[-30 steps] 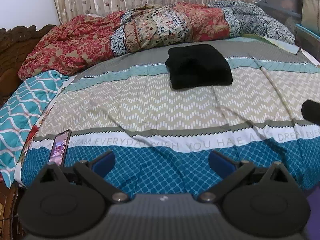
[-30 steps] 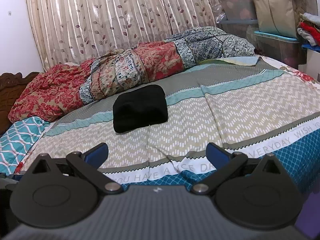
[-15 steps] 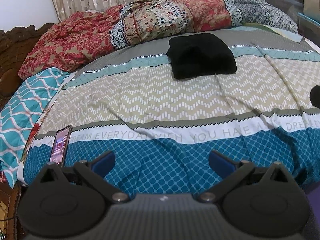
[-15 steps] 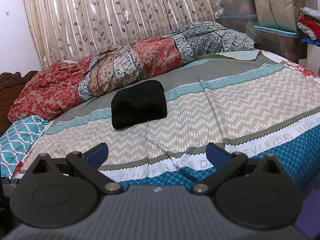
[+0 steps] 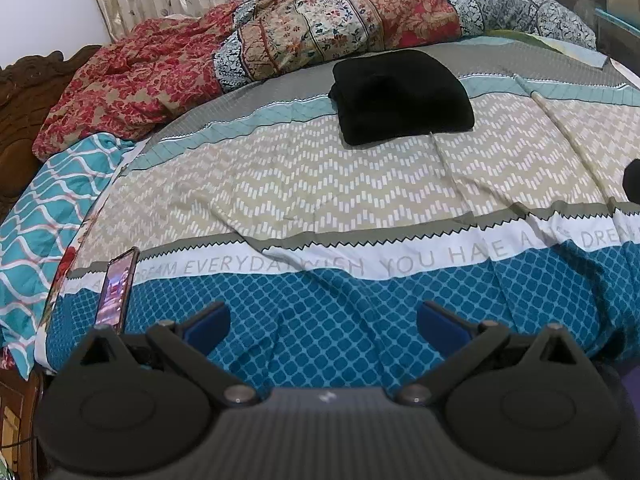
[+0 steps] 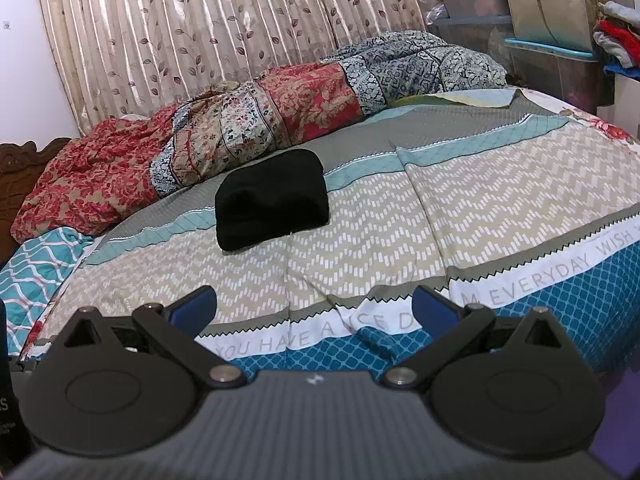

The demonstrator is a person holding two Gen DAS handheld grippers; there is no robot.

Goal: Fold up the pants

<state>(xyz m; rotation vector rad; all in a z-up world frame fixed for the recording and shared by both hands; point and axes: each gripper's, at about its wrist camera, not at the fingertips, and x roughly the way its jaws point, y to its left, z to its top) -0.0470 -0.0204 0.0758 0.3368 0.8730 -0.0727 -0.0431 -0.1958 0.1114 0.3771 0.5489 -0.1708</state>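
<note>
Both views shift slightly closer over bed (image 5: 320, 184); pants (image 5: 404, 96) unmoved. Left gripper (image 5: 322, 320) and right gripper (image 6: 314, 306): jaws spread, empty. Pants: compact black folded bundle, well ahead of both jaws, near quilt (image 6: 260, 120). Looks already folded; judged step: pull back without snagging. Long axis roughly crosswise; pointing direction unclear.

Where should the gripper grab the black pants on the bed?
Probably the near edge of the folded black pants, coming in low from the front. The bundle lies flat and thick on the bedspread, so the open right gripper can close across that edge's stacked layers.
</note>
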